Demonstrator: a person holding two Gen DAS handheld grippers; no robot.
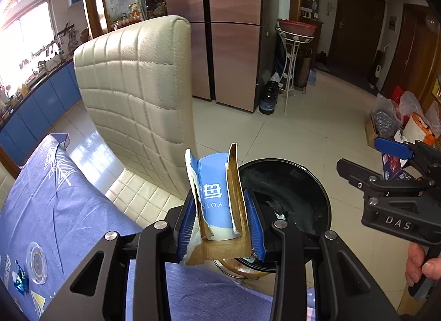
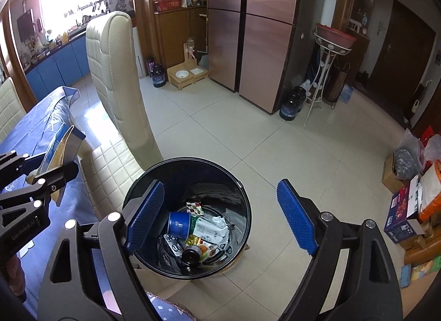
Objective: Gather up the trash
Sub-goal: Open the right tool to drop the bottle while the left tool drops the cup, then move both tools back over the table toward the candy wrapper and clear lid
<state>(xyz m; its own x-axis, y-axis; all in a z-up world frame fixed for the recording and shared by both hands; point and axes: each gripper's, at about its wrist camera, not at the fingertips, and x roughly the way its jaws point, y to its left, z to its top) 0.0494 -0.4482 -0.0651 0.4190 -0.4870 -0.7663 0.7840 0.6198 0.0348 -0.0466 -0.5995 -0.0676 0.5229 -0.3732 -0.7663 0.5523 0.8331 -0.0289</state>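
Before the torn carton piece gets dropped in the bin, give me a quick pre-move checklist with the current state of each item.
1. Left gripper clamped on the torn carton piece: ok.
2. Carton piece directly over the bin mouth: cannot tell; it appears near the rim.
3. Right gripper empty, jaws wide: ok.
4. Right gripper clear of the drop path: not ok; it hangs over the bin opening.
5. Room left in the bin: ok; trash only at the bottom.

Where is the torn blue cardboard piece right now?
Clamped in the left gripper, the torn cardboard piece sits above the table edge, just left of the black trash bin, beside the cream chair.
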